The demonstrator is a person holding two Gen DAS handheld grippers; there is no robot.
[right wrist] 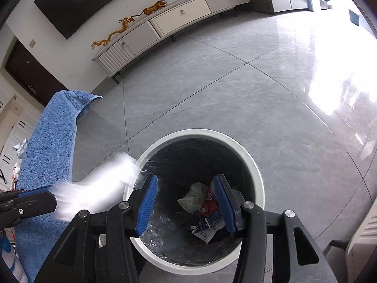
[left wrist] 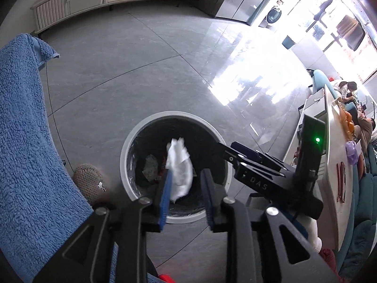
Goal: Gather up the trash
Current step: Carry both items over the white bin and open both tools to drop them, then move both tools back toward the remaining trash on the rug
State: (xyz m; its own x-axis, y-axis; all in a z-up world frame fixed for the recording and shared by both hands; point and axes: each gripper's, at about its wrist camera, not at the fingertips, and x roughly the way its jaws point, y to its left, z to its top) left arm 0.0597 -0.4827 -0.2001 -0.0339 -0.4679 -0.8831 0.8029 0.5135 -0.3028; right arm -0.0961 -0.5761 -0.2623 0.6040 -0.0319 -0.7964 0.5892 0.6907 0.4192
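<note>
Over bin | L fingers & R fingers released | tissue at L pad | blue towel left

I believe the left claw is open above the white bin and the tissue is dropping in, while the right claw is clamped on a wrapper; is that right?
Not quite: the right claw is open and holds nothing, as the right wrist view shows. The wrappers lie in the white bin. The rest stands: the left claw is open above the bin, the tissue beside one finger.

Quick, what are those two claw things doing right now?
Left gripper: open, crumpled white tissue against one finger, over the round white bin.
Right gripper: open, empty.
</note>
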